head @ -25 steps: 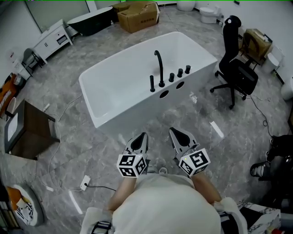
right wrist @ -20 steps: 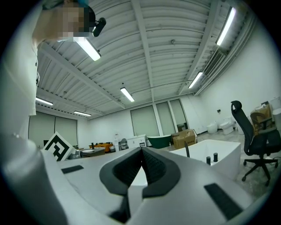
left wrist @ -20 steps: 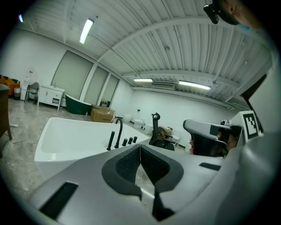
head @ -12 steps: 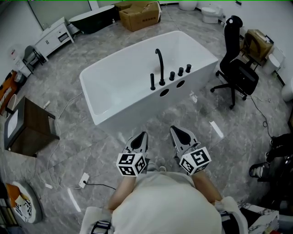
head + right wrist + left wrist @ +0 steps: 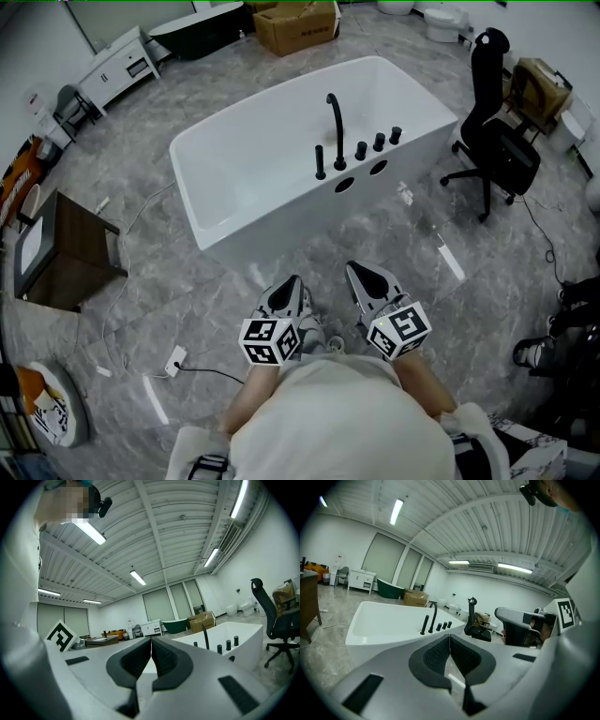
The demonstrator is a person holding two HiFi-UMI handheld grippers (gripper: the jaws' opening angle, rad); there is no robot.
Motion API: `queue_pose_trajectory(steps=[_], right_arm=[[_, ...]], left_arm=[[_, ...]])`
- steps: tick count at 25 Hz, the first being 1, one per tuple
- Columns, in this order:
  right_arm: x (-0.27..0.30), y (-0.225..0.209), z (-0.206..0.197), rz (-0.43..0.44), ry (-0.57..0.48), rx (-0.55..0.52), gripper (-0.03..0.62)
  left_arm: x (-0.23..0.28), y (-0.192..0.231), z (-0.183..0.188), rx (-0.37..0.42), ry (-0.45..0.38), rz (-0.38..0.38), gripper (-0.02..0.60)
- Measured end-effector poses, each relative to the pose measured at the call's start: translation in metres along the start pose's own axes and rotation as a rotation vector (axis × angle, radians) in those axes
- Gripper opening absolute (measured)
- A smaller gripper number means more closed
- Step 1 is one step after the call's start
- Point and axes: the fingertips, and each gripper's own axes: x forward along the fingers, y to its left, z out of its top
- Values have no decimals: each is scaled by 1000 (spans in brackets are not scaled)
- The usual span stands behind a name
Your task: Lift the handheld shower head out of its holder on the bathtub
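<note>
Bathtub (image 5: 281,220): white, freestanding on the grey marbled floor (image 5: 187,309).

Handheld shower head (image 5: 320,162): black and upright, seated in its holder on the tub's near rim. It stands just left of the curved black spout (image 5: 334,127). Three black knobs (image 5: 379,142) follow in a row to the spout's right.

Left gripper (image 5: 291,281): on the near side of the tub, well apart from it. Its jaws are pressed together with nothing between them.

Right gripper (image 5: 361,272): beside the left one, likewise short of the tub. Its jaws are together and empty.

Black office chair (image 5: 492,131): right of the tub. Cardboard box (image 5: 298,23): beyond the tub's far side.
</note>
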Motion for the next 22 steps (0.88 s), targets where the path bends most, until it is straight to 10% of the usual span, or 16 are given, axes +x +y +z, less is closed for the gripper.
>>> queue_pose_trajectory(steps=[22], right_arm=[[96,-75,29,-64,-13,-19,20]], left_arm=[[122,32,64,22,-4,-116,21]])
